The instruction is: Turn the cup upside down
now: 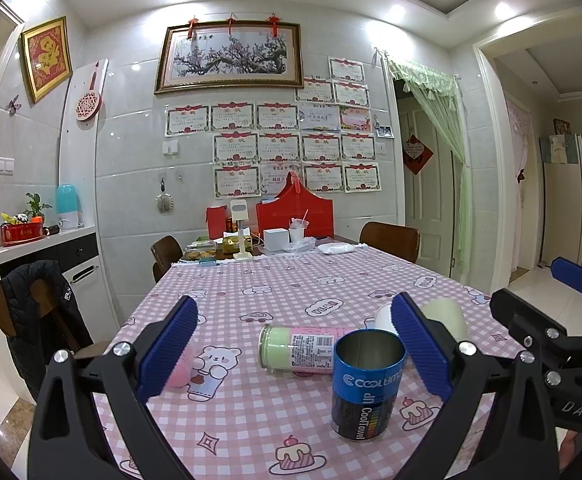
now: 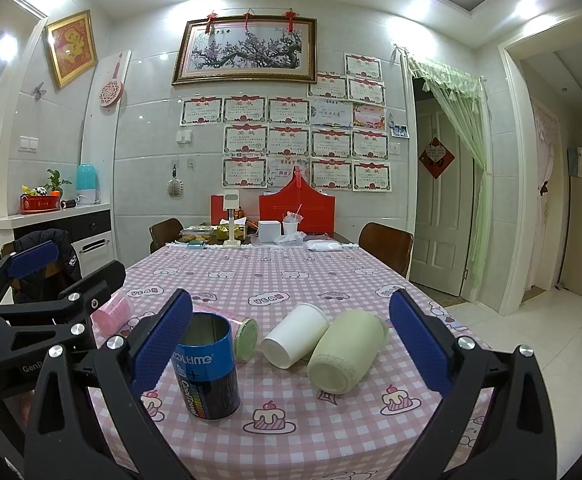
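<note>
1. The left gripper [image 1: 295,350] was wide open above the near part of the table [image 1: 275,280]; its 2 blue pads stood far apart and held nothing; in the right wrist view the same gripper [image 2: 57,270] appeared at the left side.
2. The right gripper [image 2: 291,344] was also wide open and held nothing; its 2 blue pads stood on either side of the things on the checked tablecloth [image 2: 291,280].
3. The blue tin [image 2: 207,364] stood upright with its open mouth up, just beside the left pad in the right wrist view; in the left wrist view the tin [image 1: 367,384] stood between the pads, nearer to the right one.
4. The white paper cup [image 2: 295,340] lay on its side, its bottom toward the camera; it touched the pale green cup [image 2: 347,352], which also lay on its side to the right of it.
5. A pink bottle with a green cap [image 1: 299,346] lay on its side behind the tin; a pink cup [image 2: 113,312] lay on its side at the left, partly hidden by the left gripper.
6. At the far end of the table were a red box [image 2: 297,208] and 2 chairs; one chair [image 2: 385,246] stood at the right.
</note>
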Tool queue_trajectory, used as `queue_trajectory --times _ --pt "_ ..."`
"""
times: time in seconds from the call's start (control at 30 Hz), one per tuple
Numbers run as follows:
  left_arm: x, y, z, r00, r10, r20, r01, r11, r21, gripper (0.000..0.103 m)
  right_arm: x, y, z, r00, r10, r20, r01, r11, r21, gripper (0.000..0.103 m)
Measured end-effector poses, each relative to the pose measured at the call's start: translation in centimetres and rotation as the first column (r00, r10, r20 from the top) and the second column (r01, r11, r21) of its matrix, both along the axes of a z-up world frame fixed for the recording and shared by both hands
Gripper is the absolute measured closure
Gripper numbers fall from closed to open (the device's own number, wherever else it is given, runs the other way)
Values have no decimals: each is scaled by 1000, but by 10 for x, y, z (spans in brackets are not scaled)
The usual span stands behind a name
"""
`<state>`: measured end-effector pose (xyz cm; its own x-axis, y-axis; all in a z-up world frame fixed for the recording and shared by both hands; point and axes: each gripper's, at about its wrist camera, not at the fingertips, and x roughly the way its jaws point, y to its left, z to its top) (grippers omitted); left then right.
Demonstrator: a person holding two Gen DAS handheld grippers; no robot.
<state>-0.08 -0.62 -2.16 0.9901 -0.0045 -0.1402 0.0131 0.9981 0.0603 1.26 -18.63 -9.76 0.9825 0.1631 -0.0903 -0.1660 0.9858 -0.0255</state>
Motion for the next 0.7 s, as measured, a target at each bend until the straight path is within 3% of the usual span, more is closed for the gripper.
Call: queue_trajectory --times 0.7 --pt "1 0 0 1000 0 -1 0 1000 -1 7 0 1 -1 1000 0 -3 0 1000 -1 8"
